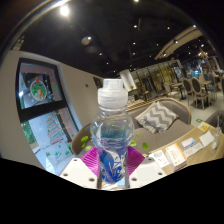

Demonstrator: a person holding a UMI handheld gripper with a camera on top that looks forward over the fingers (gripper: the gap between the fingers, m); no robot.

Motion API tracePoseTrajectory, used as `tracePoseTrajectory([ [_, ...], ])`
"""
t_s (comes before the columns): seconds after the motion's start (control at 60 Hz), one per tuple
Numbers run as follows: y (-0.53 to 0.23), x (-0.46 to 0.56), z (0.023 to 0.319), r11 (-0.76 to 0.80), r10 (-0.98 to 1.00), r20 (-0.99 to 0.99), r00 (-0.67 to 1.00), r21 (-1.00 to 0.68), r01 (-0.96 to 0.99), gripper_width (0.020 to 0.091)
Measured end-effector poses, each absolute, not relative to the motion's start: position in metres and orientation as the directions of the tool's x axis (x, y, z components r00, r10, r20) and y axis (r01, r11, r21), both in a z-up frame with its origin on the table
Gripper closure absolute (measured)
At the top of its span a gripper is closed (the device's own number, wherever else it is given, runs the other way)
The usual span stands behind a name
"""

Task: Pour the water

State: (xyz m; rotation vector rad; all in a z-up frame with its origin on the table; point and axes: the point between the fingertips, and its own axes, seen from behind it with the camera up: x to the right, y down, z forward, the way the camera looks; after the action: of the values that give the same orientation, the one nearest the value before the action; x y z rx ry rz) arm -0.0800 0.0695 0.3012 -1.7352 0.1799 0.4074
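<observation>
The bottle's (113, 135) bottom was cut off from sight; the gripper (113, 165) squeezed it tight between pink pads (92, 160); a cushion (156, 118) and papers (185, 150) lay behind.

Dim room, bright ceiling lights (65, 10) (edges bowed).

Looks like a cafe/lounge type spot imo. Round ceiling lights (64, 9) up at 12 o'clock, a big menu-style poster board (38, 100) w/ pics at 9, a sofa w/ a zigzag cushion (157, 117) at 3, and chairs + tables (196, 88) further back around 2. Def not a home or lab.
</observation>
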Motion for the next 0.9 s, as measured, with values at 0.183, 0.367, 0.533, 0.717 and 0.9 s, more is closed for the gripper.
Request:
tracePoseTrajectory([
  [0.183,0.076,0.001,0.253,-0.212,0.043,-0.132,0.990,-0.970,-0.120,0.0797],
  [0.367,0.072,0.042,0.183,-0.308,0.016,-0.070,0.997,-0.949,-0.062,0.0792],
  [0.533,0.069,0.058,0.125,-0.365,0.005,-0.047,0.999,-0.930,-0.042,0.0791],
  [0.717,0.058,0.060,0.076,-0.429,-0.009,-0.055,0.998,-0.902,-0.054,0.0791],
  [0.9,0.056,0.059,0.075,-0.400,-0.016,-0.015,1.000,-0.916,-0.020,0.0704],
])
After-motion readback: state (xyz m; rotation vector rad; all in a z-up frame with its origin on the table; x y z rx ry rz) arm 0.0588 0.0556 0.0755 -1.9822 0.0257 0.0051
